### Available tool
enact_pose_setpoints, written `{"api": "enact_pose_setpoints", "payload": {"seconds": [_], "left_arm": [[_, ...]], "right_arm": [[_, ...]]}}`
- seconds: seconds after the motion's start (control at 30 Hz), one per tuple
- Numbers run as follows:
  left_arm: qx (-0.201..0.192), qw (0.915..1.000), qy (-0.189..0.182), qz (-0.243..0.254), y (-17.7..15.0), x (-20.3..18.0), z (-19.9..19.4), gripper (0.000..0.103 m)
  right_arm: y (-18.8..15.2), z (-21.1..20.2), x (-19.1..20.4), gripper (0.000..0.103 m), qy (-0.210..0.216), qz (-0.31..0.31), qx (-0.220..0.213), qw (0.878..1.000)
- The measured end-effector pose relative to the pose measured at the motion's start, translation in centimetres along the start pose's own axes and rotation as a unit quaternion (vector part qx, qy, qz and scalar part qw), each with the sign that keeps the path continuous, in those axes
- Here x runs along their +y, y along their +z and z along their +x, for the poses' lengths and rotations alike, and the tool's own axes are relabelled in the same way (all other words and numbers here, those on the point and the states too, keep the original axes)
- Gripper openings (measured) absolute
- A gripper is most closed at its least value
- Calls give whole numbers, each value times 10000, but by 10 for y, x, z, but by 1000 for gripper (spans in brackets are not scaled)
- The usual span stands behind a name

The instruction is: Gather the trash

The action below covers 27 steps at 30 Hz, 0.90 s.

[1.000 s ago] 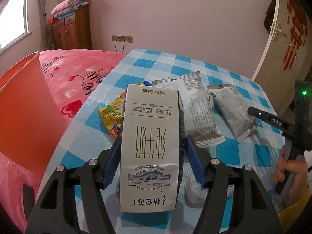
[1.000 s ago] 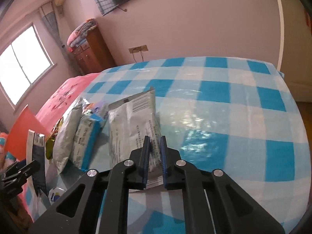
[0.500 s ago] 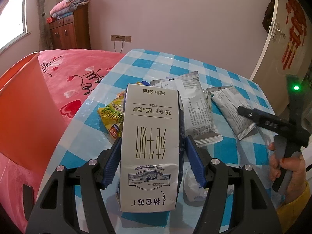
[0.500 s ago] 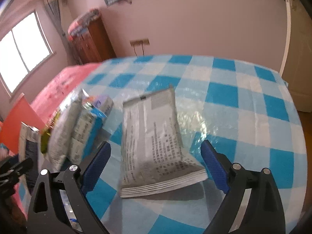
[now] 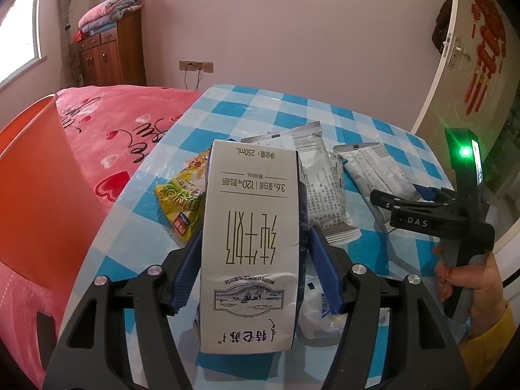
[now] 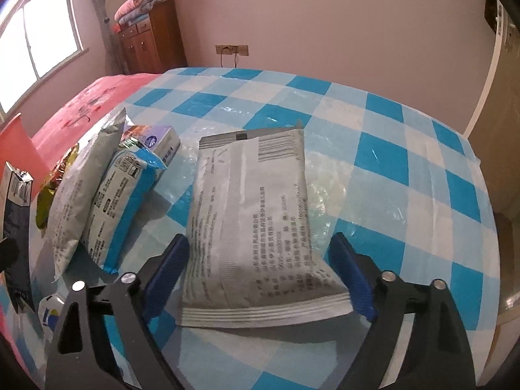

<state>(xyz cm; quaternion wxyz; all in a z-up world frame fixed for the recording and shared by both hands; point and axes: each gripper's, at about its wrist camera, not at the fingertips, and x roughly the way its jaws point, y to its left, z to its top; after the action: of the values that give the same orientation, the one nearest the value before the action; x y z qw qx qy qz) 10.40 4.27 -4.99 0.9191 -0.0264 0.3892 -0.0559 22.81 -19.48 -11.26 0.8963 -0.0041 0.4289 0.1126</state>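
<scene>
Starting at the far left of the left wrist view, the orange bin [image 5: 35, 175] stands beside the checked table [image 5: 386, 123], its rim open and waiting. Just right of the bin, the left gripper [image 5: 255, 269] has its blue pads pressed on both flanks of the milk carton [image 5: 250, 240], held upside down above the table's near edge. That carton looks light and probably empty; its board walls are stiff but would crush, so a mid-body squeeze like this one seems right. Right of the carton lie a yellow snack wrapper [image 5: 180, 191] and a grey pouch [image 5: 321, 191].

Further right of the carton, the right gripper [image 5: 432, 208] appears side-on, held by a hand [image 5: 468, 279].

Switching to the right wrist view, the right gripper [image 6: 263, 276] is spread wide, fingers straddling a second grey pouch [image 6: 253, 227] that lies flat on the table, not yet pinched. That film looks thin, soft and slick; I judge the crimped near seam the best hold.

Only this view shows the blue-edged packet [image 6: 120, 201] and a small box [image 6: 162, 143] left of that pouch, plus the carton's torn top. Only the left view shows the bin's depth.
</scene>
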Motion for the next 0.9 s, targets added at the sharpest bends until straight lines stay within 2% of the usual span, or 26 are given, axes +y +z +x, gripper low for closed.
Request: {"api": "enact_pose_setpoints", "payload": {"seconds": [0.23,0.3,0.43,0.47,0.53,0.57,0.6,0.7,0.8,0.9], "left_arm": [[-44,10000,-29,-24,0,1,-5,65],[-38,10000,-42,-23,-1,2,-6,65],[-41,10000,-66,-30,-3,3,-9,65],[-37,10000,-67,-32,-3,4,-10,65],[-35,10000,-64,-38,-4,5,-11,65],[-35,10000,-70,-51,-4,6,-11,65],[-29,9999,-75,-61,-4,7,-11,65],[3,9999,-82,-75,-6,9,-9,65],[30,9999,-106,-70,-7,10,-7,65],[53,9999,-130,-71,-8,11,-5,65]], "right_arm": [[-3,-10,-2,68,61,20,-167,9998],[-4,-14,-4,60,143,54,-235,9996],[-4,-14,-1,60,66,8,-253,9997],[-4,-13,-1,61,82,49,-227,9997],[-4,-9,-3,73,147,163,-125,9997],[-3,-7,-3,87,81,171,-70,9998],[-2,-6,-2,92,14,165,-61,9998],[1,-7,0,96,-88,160,-108,9998],[6,3,7,96,-248,40,47,9997],[8,12,11,97,-135,-10,178,9997]]}}
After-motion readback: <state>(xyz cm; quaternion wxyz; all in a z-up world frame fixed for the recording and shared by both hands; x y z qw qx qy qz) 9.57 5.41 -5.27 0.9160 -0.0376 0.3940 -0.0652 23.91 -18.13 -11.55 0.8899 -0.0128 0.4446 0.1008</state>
